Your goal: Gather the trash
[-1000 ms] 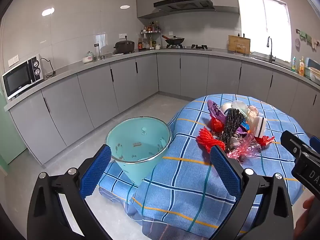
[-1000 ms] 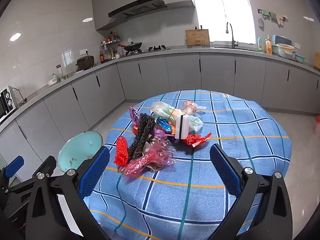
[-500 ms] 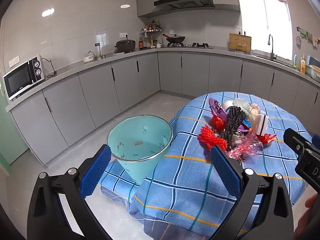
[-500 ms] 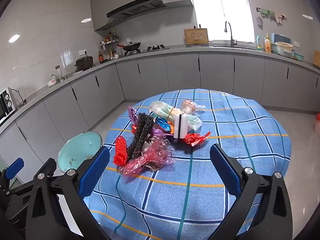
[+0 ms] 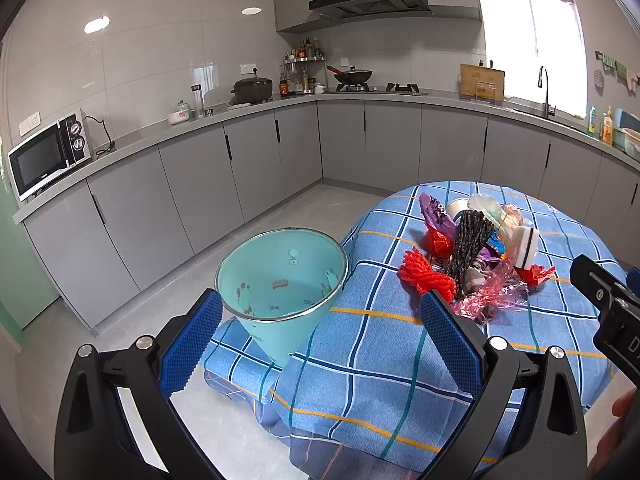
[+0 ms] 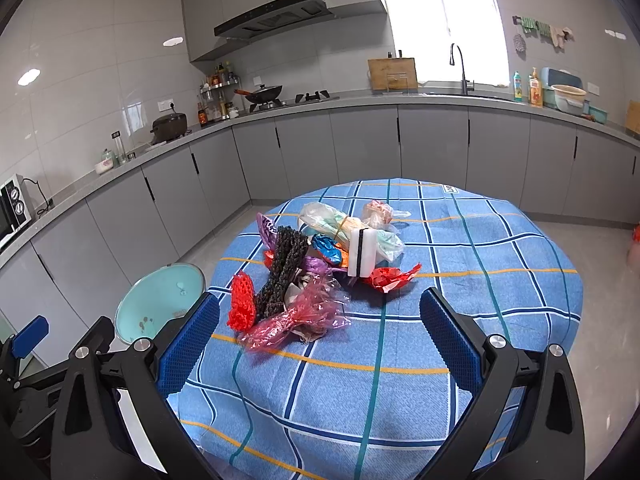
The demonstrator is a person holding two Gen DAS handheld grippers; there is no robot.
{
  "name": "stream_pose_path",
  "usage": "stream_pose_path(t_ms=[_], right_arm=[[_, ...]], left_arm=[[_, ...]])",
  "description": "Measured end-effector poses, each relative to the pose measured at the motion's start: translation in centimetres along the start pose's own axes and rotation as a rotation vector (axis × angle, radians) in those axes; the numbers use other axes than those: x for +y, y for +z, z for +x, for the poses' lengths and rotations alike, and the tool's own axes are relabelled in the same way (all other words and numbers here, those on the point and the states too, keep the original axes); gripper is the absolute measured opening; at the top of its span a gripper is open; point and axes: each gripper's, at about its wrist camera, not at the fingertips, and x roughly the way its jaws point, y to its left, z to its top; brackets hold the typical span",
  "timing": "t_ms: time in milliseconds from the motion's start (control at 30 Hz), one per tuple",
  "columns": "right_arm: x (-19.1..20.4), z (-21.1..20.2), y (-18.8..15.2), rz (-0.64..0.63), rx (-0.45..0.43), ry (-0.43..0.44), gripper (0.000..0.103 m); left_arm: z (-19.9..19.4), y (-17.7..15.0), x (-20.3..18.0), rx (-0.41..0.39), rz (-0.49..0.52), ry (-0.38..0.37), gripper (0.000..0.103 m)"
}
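Two tongs [image 5: 320, 336] [image 6: 318, 336] spread wide, empty, trash pile [image 6: 320, 264] ahead on table [image 6: 500, 300], bin [image 5: 280, 280] left.

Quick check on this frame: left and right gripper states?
Left gripper: open, holding nothing, aimed past the teal bin.
Right gripper: open, holding nothing, facing the trash pile on the table.
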Motion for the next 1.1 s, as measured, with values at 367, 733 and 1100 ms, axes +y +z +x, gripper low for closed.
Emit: stream_pose_path(t_ms=[367, 733, 1100], right_arm=[[0.0, 0.06, -0.06, -0.002, 0.001, -0.001, 0.099], [-0.03, 0.15, -0.02, 0.0, 0.002, -0.001, 0.099], [-0.01, -0.17, 0.12, -0.001, -0.004, -0.001, 0.099]], left_arm=[[-0.04, 0.02, 0.04, 0.006, -0.005, -0.007, 0.097], [-0.01, 0.1, -0.1, 0.005, -0.006, -0.019, 0.097], [-0.19, 0.25, 0.16, 0.003, -0.013, -0.016, 0.097]])
